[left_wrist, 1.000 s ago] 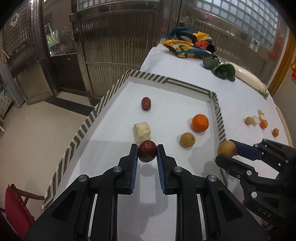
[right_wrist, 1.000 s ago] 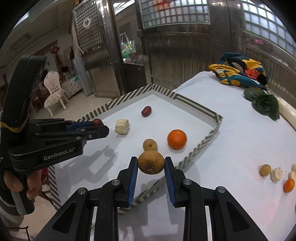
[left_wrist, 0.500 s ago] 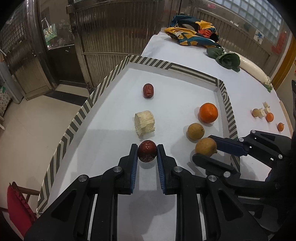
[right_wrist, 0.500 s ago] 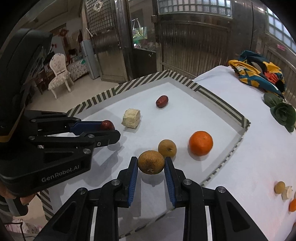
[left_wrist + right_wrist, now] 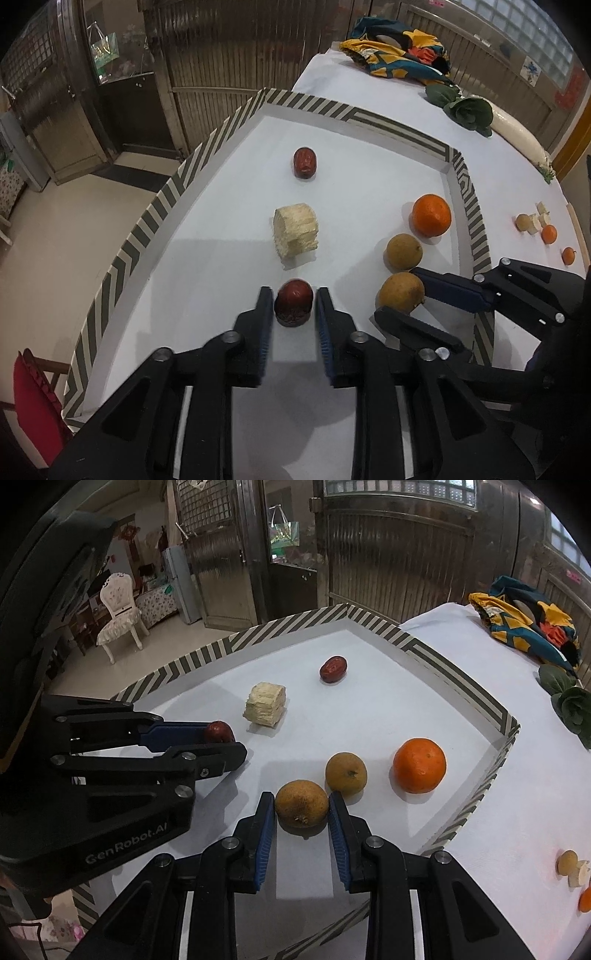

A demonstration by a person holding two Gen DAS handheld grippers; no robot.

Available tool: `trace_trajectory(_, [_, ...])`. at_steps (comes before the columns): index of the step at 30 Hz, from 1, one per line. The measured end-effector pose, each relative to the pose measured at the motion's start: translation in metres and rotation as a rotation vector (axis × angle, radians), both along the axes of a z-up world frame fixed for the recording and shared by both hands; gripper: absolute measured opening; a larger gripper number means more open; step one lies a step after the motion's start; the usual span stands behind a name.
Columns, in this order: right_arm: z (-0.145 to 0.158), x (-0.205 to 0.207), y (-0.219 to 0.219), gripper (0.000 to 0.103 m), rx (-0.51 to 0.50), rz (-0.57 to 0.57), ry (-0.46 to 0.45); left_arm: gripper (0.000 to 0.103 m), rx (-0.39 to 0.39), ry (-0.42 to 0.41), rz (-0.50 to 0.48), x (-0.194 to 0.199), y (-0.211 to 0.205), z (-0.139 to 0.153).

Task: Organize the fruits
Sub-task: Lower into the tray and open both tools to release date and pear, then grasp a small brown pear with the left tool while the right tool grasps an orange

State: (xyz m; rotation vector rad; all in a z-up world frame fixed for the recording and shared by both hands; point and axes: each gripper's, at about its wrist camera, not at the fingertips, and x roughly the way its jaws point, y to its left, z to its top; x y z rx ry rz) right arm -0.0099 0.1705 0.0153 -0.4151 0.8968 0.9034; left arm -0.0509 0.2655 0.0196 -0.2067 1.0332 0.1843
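My left gripper (image 5: 293, 308) is shut on a dark red date (image 5: 294, 302), low over the white mat inside the striped border (image 5: 147, 221). My right gripper (image 5: 301, 810) is shut on a brown round fruit (image 5: 301, 803), just above the mat. Inside the border lie a second brown fruit (image 5: 346, 773), an orange (image 5: 419, 765), a pale cut block (image 5: 266, 704) and another red date (image 5: 333, 669). The right gripper's fruit also shows in the left wrist view (image 5: 400, 292).
Outside the border on the white table lie small pale pieces (image 5: 532, 223) and small oranges (image 5: 549, 233), leafy greens (image 5: 469, 110), a white radish (image 5: 517, 134) and a colourful cloth (image 5: 399, 61). The floor drops off left of the table, with a red chair (image 5: 33, 398).
Both grippers have moved forward and lower over the mat, each still holding its fruit. The right gripper's brown fruit has come in beside the other brown fruit.
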Motion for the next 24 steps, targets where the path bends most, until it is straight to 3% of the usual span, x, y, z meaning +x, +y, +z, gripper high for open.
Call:
trace_trajectory(1, [0.001,0.001,-0.001,0.03,0.004,-0.001,0.005,0.038,-0.011,-0.005,0.001,0.0,0.001,0.0])
trace_trajectory(3, [0.003,0.001,-0.004,0.03,0.02,-0.003,0.015,0.057,-0.013,-0.011,0.015,-0.002,0.003,0.003])
trace_trajectory(6, [0.009,-0.002,-0.012,0.033,0.04,-0.028,0.006,0.07,-0.03,-0.035,0.033,-0.004,0.005,0.007])
trace_trajectory(15, [0.034,-0.004,-0.054,0.035,0.156,-0.125,-0.01,0.07,0.044,-0.113,0.032,-0.01,-0.018,0.028])
trace_trajectory(24, [0.045,-0.003,-0.105,0.036,0.209,-0.242,-0.033,0.07,0.038,-0.181,-0.027,-0.011,-0.061,0.046])
